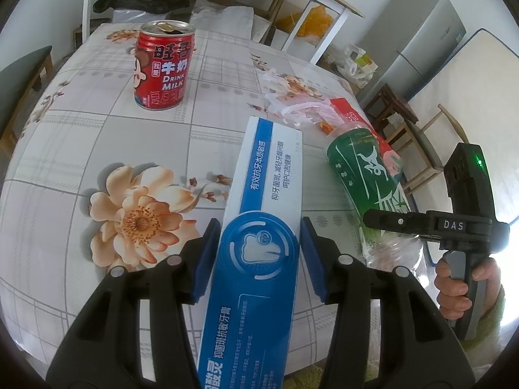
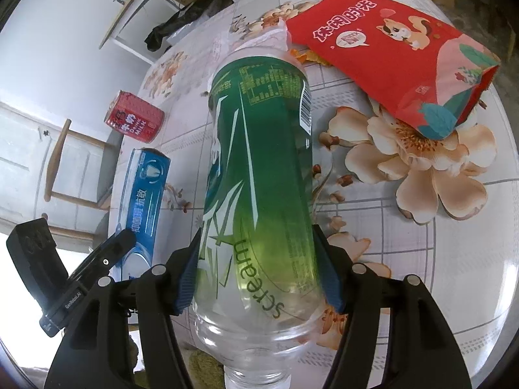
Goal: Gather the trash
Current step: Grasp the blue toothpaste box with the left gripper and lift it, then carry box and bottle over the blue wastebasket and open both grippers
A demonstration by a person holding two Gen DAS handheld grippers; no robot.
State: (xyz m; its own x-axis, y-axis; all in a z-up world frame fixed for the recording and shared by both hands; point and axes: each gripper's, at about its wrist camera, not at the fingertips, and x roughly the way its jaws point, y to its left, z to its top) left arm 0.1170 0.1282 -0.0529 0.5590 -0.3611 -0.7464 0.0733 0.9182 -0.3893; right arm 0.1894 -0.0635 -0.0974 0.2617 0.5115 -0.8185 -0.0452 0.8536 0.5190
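Left wrist view: the left tongs (image 1: 259, 253) are closed on a box (image 1: 259, 227), a blue and white toothpaste carton that is clamped across its narrow width between the two blue pads (image 1: 207, 259). The carton is held lengthwise, so that it runs forward from the pads over the table (image 1: 81, 149) and back beneath the camera; such a grip across the short side is judged the only one the pads could span. Its far end appears to be raised off the cloth, though contact cannot be ruled out. Ahead and to the left of these tongs a red can (image 1: 163, 66) is seen upright and opened, well apart from them and untouched. In the right wrist view the right tongs (image 2: 256, 275) are closed on a bottle (image 2: 259, 175), an empty clear one with a green label, which is gripped around its lower body with the base toward the camera and the neck pointing away. The label is pressed by the pads on both sides, and the soft wall is judged likely to give if squeezed harder. Beyond the bottle, to the right, a red bag (image 2: 392, 55) is laid flat on the cloth with its open end toward the table edge, and thin clear plastic (image 1: 298, 107) is crumpled just beside it. With both tongs loaded, the can, bag and plastic are judged to be left for a later pass.
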